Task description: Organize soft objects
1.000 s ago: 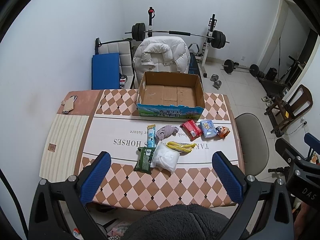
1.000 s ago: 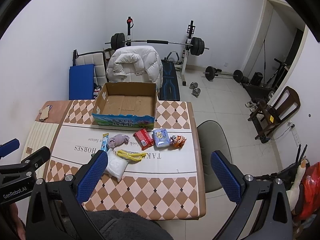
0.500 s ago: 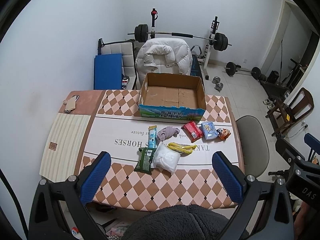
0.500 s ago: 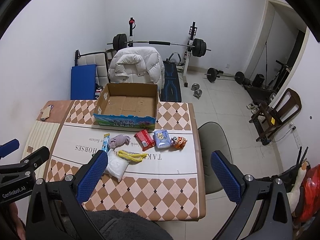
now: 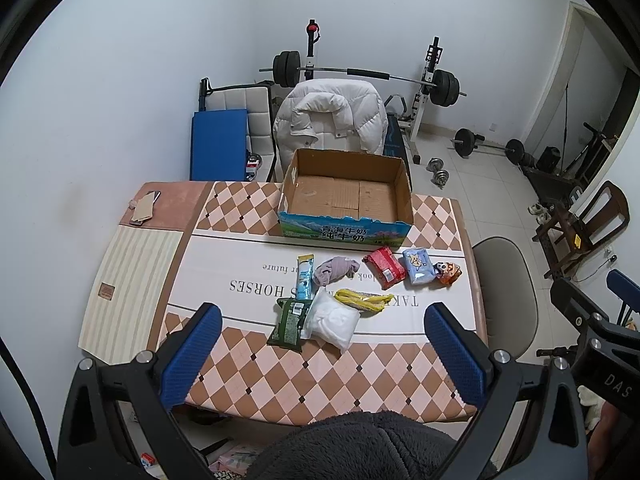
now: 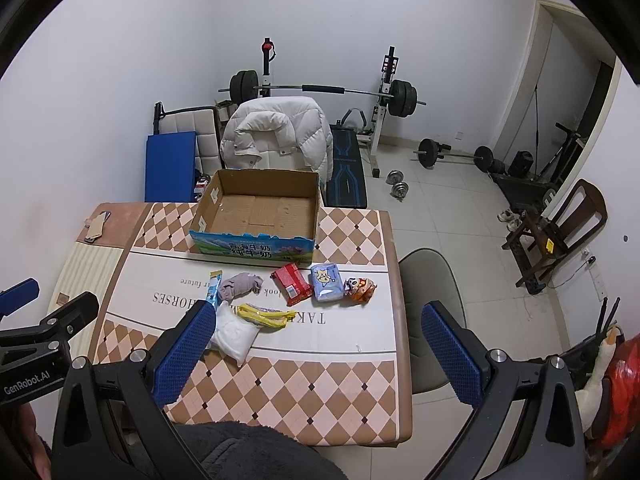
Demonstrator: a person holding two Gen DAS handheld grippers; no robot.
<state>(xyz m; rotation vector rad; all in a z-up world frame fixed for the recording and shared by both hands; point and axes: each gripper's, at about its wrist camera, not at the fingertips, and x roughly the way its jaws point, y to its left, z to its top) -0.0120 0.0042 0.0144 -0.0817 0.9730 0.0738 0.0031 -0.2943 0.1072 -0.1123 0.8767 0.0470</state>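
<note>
Both views rise slightly; left gripper (image 5: 322,354) and right gripper (image 6: 318,352) hang apart, probably surveying packets before the brown cardboard box (image 5: 346,196).

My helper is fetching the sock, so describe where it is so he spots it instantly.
Find the cardboard box at the table's far side. In the row of items just in front of it, the sock lies between a blue stick packet and a red packet: the only crumpled grey-mauve cloth, not a wrapper.

Open-topped cardboard box (image 5: 346,196) reachable from above, snack packets (image 5: 344,288) clustered before it — bare tablecloth (image 5: 320,372) nearer.
</note>
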